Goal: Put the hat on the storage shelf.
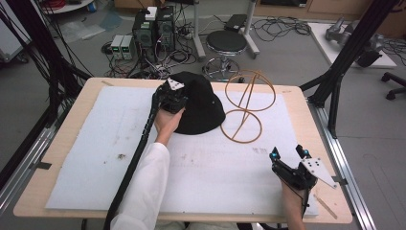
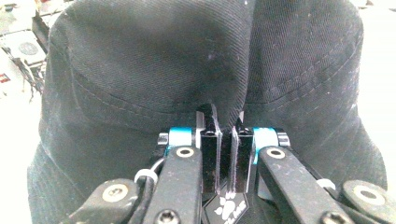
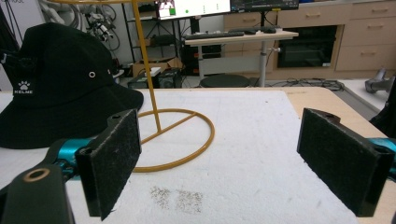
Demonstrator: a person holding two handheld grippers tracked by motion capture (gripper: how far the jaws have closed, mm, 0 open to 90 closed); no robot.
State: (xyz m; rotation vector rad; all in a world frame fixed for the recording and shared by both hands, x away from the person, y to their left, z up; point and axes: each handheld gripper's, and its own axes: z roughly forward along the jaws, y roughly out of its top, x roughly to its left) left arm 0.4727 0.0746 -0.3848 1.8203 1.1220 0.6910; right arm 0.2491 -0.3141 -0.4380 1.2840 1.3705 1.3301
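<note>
A black bucket hat [image 1: 201,105] lies on the white foam mat [image 1: 110,143], behind centre. My left gripper [image 1: 176,101] presses against its near left side. In the left gripper view the jaws of this gripper [image 2: 226,123] are shut on a pinched fold of the hat [image 2: 140,60]. To the hat's right stands a yellow wire hat stand [image 1: 247,103] with a ring base and a ring top. My right gripper [image 1: 288,153] hovers open near the mat's front right corner, with nothing between its fingers. In its own view, the right gripper [image 3: 229,163] faces the stand [image 3: 145,70] and the hat [image 3: 60,84].
The mat covers most of a wooden table [image 1: 72,124]. Black frame posts [image 1: 344,62] rise at the table's right side. A stool [image 1: 226,43] and computer boxes [image 1: 153,28] with cables sit on the floor behind the table.
</note>
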